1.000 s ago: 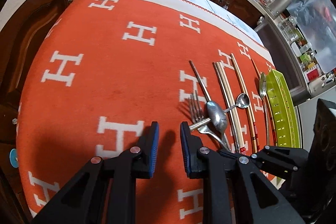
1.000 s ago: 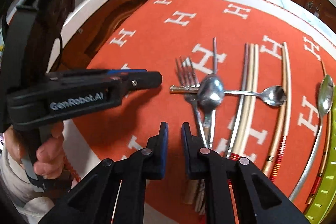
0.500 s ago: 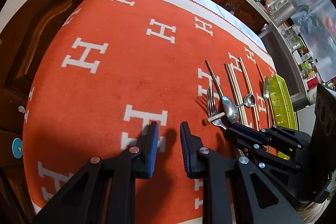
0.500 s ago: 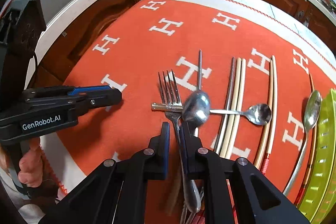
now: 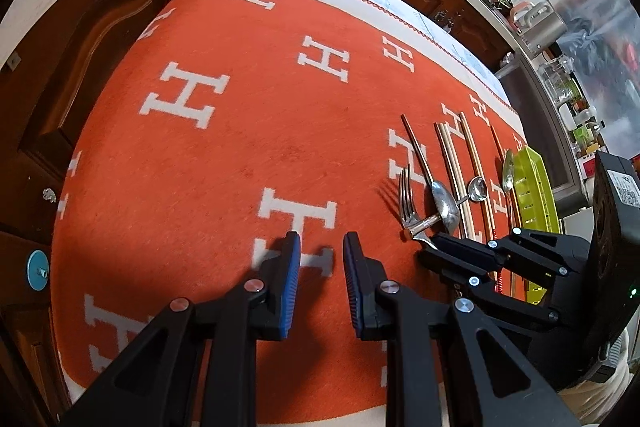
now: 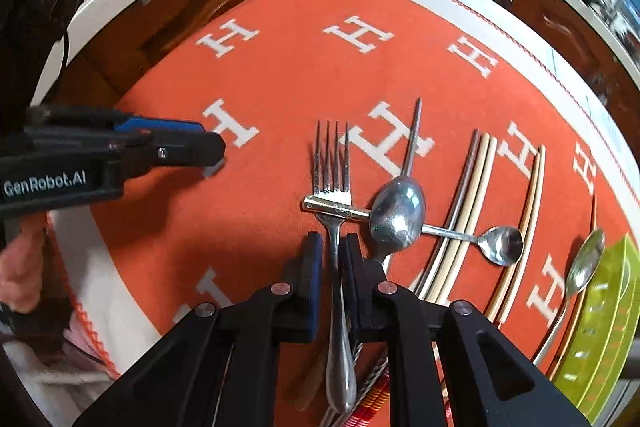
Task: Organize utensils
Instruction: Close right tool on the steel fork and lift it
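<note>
Shifted over the fork [image 6: 334, 211], right claw [image 6: 331, 259] straddles its handle, barely parted, on orange cloth [image 6: 280, 67].

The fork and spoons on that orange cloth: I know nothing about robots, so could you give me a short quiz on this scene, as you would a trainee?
1. True or false: the left gripper is carrying a spoon.
2. Which utensil's handle shows between the fingers of the right gripper? A) the fork B) a pair of chopsticks C) the big spoon
3. What colour is the slotted tray at the right edge of the cloth?

Key
1. False: its jaws are apart, with only bare cloth between them.
2. A
3. Yellow-green.
</note>
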Available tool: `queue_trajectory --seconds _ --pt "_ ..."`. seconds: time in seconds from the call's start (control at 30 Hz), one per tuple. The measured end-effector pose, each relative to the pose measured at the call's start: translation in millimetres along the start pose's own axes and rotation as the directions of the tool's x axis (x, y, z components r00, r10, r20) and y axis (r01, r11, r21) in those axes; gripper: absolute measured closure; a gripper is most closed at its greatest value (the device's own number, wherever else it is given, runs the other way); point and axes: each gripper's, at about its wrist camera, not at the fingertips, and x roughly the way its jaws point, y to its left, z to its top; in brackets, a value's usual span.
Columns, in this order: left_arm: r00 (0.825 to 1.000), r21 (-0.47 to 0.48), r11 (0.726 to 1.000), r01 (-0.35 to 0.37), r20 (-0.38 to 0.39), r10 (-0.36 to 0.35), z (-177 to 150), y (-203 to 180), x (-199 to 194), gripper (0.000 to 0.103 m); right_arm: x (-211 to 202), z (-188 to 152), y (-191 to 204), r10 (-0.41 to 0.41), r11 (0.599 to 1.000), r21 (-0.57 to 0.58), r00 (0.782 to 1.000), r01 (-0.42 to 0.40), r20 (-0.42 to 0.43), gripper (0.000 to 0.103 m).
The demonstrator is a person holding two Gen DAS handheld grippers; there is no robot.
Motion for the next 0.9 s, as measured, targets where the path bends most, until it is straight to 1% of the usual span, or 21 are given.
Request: queue_trajectory --seconds 0.03,0.1,0.17,0.2,0.23,0.3,0.37,0.47,0.6,0.7,0.9 --pt "1.0 -0.001 1.0 -0.001 0.0 0.001 0 0 0 0.084 0 0 1 0.0 1.0 0.0 1.0 0.0 0.001 0.098" --pt "1.0 -0.003 1.0 -0.003 0.001 0.003 -1 0 -1 0.084 -1 -1 1 0.012 1.0 0.018 1.0 -0.012 -0.002 0.099" --pt "1.0 -0.001 1.0 -0.005 0.003 0.005 -2 0 -5 0.084 -2 -2 -2 0.079 0.994 0.069 0.997 -0.079 -0.004 0.099" --pt "1.0 0.003 1.0 -0.007 0.006 0.007 -2 -1 -8 0.084 -4 -4 -4 0.133 0.986 0.101 0.991 -0.132 -0.004 0.099" --pt "1.0 0.007 1.0 -0.01 0.009 0.01 -3 -2 -10 0.084 -4 -5 -4 0.164 0.98 0.118 0.986 -0.162 -0.004 0.099" --pt "1.0 0.016 1.0 -0.016 0.018 0.016 -3 -5 -16 0.084 -9 -9 -4 0.241 0.957 0.163 0.97 -0.239 0.006 0.099" --pt "0.999 0.023 1.0 -0.019 0.028 0.019 -4 -8 -23 0.084 -15 -13 -4 0.301 0.935 0.192 0.953 -0.299 0.022 0.099" --pt "0.999 0.027 0.999 -0.018 0.041 0.017 -5 -12 -33 0.084 -28 -20 -2 0.35 0.911 0.216 0.935 -0.352 0.052 0.099" --pt "0.999 0.045 0.999 -0.004 0.052 0.002 -7 -21 -43 0.084 -52 -30 -9 0.366 0.891 0.247 0.924 -0.382 0.108 0.099" --pt "0.999 0.072 0.997 0.016 0.042 -0.019 -8 -33 -44 0.084 -75 -40 -22 0.349 0.88 0.28 0.922 -0.384 0.167 0.099" --pt "0.996 0.134 0.988 0.079 -0.039 -0.074 -15 -70 -26 0.084 -115 -72 -62 0.296 0.847 0.367 0.914 -0.385 0.276 0.099"
